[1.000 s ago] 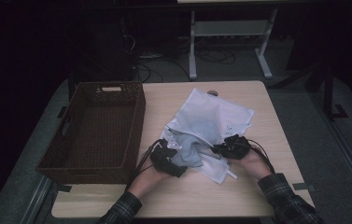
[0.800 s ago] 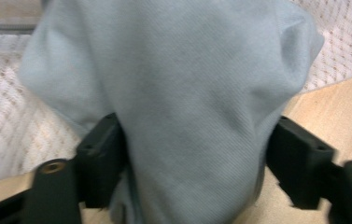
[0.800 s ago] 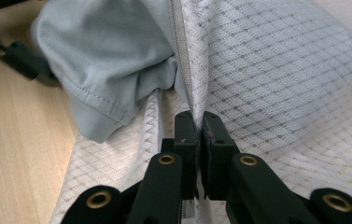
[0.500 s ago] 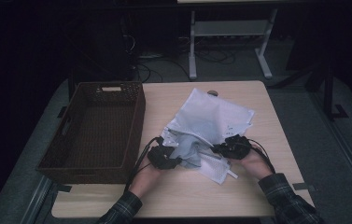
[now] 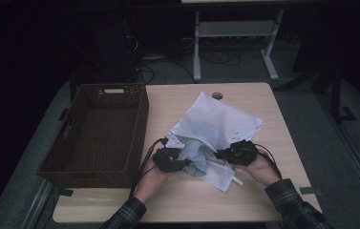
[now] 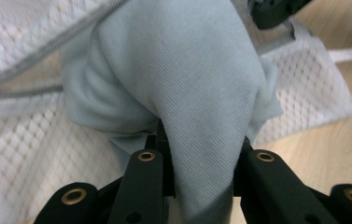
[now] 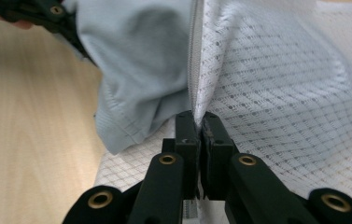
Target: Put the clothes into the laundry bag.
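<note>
Dim room, pale wooden worktop [image 5: 259, 109]. High view: white mesh bag [image 5: 225, 121] beside a brown basket [image 5: 96, 131], both hand-held grippers at its near edge. Left hand-held gripper [image 6: 201, 163] view: jaws just closed, clamping pale blue cloth [image 6: 201, 84]. Right hand-held gripper [image 7: 197, 133] view: clenched on the bag's zipper edge [image 7: 195, 60].

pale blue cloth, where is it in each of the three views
High view: the pale blue cloth is bunched low in the middle, between the two grippers, on the white mesh bag.
Left gripper view: it covers the centre, pinched in the left gripper.
Right gripper view: it is upper left, beside the zip.
Shared landmark: the bag's zip.
</note>
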